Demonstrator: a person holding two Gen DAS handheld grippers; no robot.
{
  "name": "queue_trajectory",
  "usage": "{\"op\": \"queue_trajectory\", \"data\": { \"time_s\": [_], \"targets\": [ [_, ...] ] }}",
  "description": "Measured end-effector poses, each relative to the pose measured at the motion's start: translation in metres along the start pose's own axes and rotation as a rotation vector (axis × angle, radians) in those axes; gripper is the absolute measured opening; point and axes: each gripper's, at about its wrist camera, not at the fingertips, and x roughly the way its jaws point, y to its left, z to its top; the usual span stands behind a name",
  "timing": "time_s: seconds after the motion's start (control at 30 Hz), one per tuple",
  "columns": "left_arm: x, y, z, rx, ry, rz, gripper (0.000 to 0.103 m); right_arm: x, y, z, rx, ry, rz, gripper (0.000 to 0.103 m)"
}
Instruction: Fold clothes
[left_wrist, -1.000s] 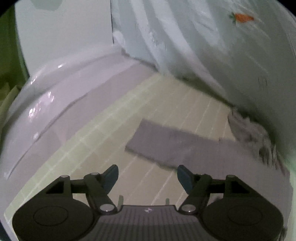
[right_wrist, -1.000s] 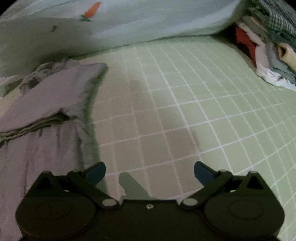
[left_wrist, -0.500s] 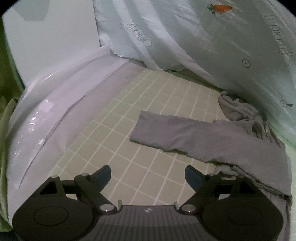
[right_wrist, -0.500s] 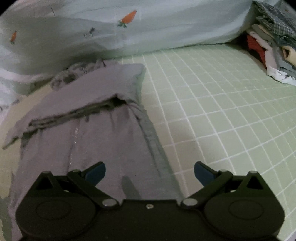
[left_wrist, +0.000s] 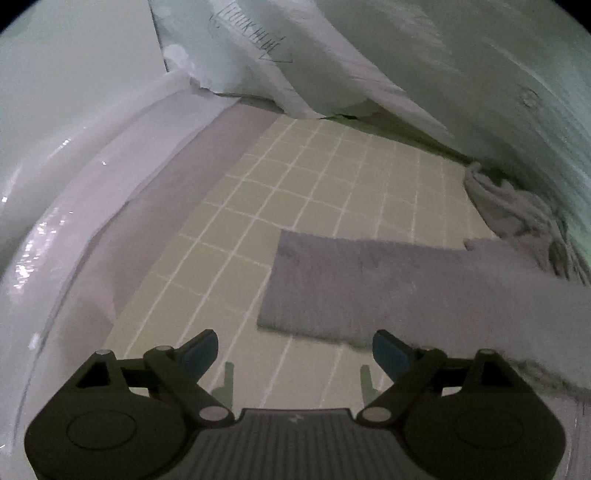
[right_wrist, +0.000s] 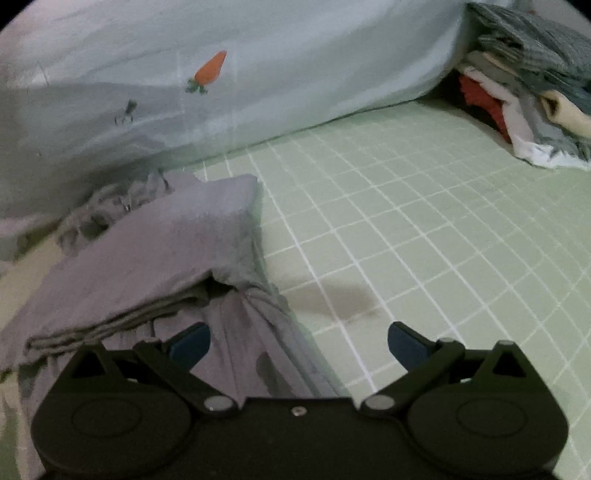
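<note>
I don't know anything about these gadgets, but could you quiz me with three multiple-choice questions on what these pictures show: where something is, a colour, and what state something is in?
1. Where does the pile of mixed clothes sit in the right wrist view?
A. upper right, on the bed
B. lower left
C. between the fingers

2. What colour is the long-sleeved garment spread on the checked green sheet?
A. red
B. grey-purple
C. yellow

3. How does the left gripper stand?
A. shut on the sleeve
B. shut on nothing
C. open, holding nothing

Answers: 1 A, the pile lies at the upper right edge. 2 B, the fabric reads grey-purple in both views. 3 C, its blue-tipped fingers stand wide apart, with sheet between them.
</note>
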Motion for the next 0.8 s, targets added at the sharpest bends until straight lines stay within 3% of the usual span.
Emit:
{"op": "queue_trajectory", "data": {
  "time_s": [0.2, 0.27, 0.33, 0.47, 0.57, 0.6, 0.63, 0.7, 0.8],
  "targets": [
    [0.025, -0.002, 0.009, -0.021, -0.007, -0.003, 0.090, 0.016, 0.029, -0.001, -0.177, 0.079, -0.035, 0.103],
    [0.030, -0.007, 0.008, 0.009, -0.001, 0.012, 0.084, 0.021, 0.036, -0.002, -0.210, 0.105, -0.030, 0.103],
    [0.035, -0.011, 0.007, 0.037, 0.005, 0.026, 0.070, 0.024, 0.042, 0.000, -0.248, 0.119, -0.035, 0.103],
    [0.040, -0.010, 0.003, 0.018, 0.007, 0.004, 0.066, 0.023, 0.048, 0.004, -0.267, 0.107, -0.035, 0.103],
    [0.040, -0.008, 0.005, 0.002, -0.009, -0.014, 0.047, 0.023, 0.046, 0.003, -0.251, 0.111, -0.031, 0.103],
    [0.040, -0.007, 0.006, -0.008, -0.013, -0.032, 0.024, 0.024, 0.045, 0.003, -0.246, 0.113, -0.033, 0.103],
    [0.040, -0.007, 0.007, -0.018, -0.015, -0.051, 0.012, 0.024, 0.044, 0.002, -0.239, 0.116, -0.034, 0.103],
    [0.041, -0.008, 0.011, -0.054, 0.008, -0.111, 0.011, 0.025, 0.039, 0.002, -0.217, 0.122, -0.039, 0.103],
    [0.024, -0.032, 0.017, 0.000, -0.031, -0.167, 0.010, 0.024, 0.031, 0.002, -0.175, 0.113, -0.042, 0.103]
  ]
}}
